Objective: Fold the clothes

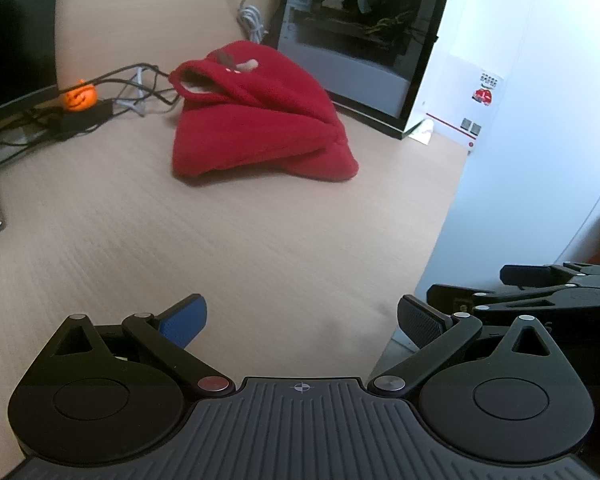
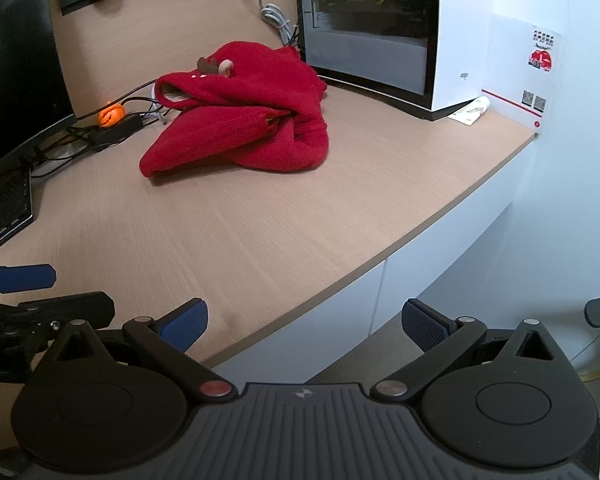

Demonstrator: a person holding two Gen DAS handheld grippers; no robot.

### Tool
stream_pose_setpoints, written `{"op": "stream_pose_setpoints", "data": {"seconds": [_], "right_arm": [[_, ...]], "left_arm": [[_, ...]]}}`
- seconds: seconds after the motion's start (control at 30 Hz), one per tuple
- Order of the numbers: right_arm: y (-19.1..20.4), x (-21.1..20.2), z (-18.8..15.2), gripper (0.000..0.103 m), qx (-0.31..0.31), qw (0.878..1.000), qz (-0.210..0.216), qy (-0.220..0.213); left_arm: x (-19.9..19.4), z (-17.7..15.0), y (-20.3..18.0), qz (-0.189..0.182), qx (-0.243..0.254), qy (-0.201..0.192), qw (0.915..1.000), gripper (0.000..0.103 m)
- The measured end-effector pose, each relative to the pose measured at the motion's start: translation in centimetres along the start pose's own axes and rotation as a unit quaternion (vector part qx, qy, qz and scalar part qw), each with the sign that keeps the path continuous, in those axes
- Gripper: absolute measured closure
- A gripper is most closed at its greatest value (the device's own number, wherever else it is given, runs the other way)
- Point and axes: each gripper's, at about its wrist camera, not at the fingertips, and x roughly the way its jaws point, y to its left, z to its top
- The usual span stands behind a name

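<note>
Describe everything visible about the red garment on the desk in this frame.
The red garment is a fleece-like, fuzzy piece lying crumpled in a loose heap on the wooden desk, not yet folded. An opening with a pale lining faces left, and small brown and beige trims sit on top. It rests near the computer case, beside dark cables. Neither the left tool nor the right tool touches it; both are open and well short of it.

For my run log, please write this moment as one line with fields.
stage: before first grasp | left gripper: open, empty | right gripper: open, empty | red garment: crumpled on desk, untouched
</note>
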Motion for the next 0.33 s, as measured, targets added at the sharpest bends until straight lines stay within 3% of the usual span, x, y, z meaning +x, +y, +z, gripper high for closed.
{"op": "stream_pose_setpoints", "data": {"seconds": [0.33], "right_arm": [[-1.2,1.2,0.3,0.000,0.005,1.000,0.012,0.010]], "left_arm": [[1.5,1.4,0.8,0.009,-0.017,0.004,0.9998,0.000]]}}
